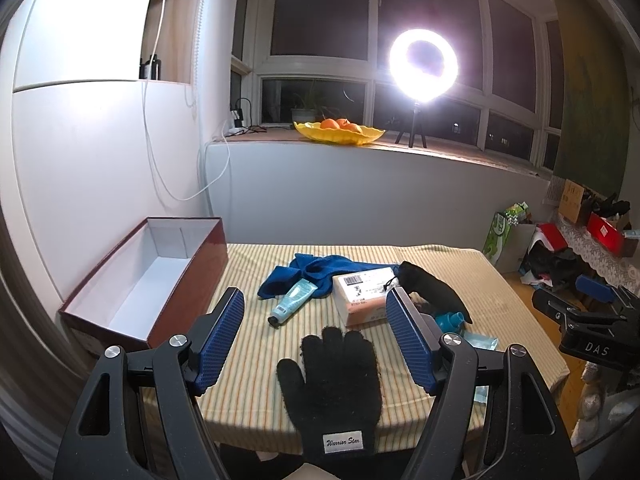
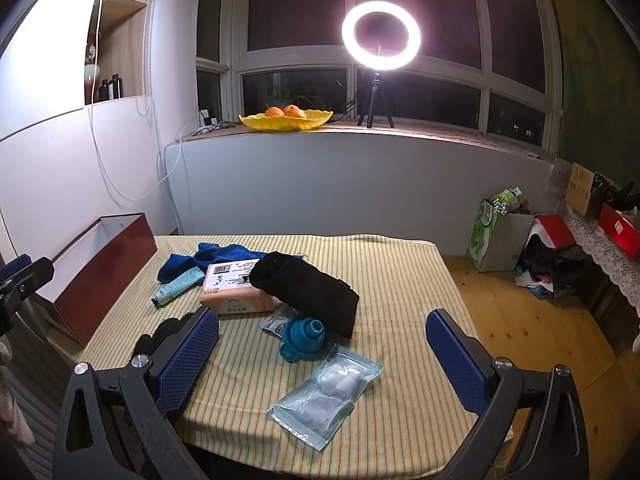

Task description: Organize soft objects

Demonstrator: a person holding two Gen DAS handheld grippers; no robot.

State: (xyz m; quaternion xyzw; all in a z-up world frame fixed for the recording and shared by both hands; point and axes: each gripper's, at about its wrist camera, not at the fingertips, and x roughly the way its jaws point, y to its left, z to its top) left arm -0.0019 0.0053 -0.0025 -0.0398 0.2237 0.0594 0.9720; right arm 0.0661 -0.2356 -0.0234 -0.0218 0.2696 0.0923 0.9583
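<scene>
Striped yellow tablecloth (image 1: 248, 360) covers my worktable. At 9 o'clock: open maroon cardboard box (image 1: 160, 280), white inside. Left gripper (image 1: 316, 336) jaws wide, holding nothing, black knit glove (image 1: 332, 380) lying flat between them. Centre: blue cloth (image 1: 308, 272). Right gripper (image 2: 320, 360) likewise spread, bagged cotton balls (image 2: 332, 388) between its fingers.

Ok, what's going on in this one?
A person holds two grippers over a striped table of mixed items. The left gripper is open around a black glove, not gripping it. The right gripper hangs open near a cotton-ball bag. The red box looks empty.
</scene>
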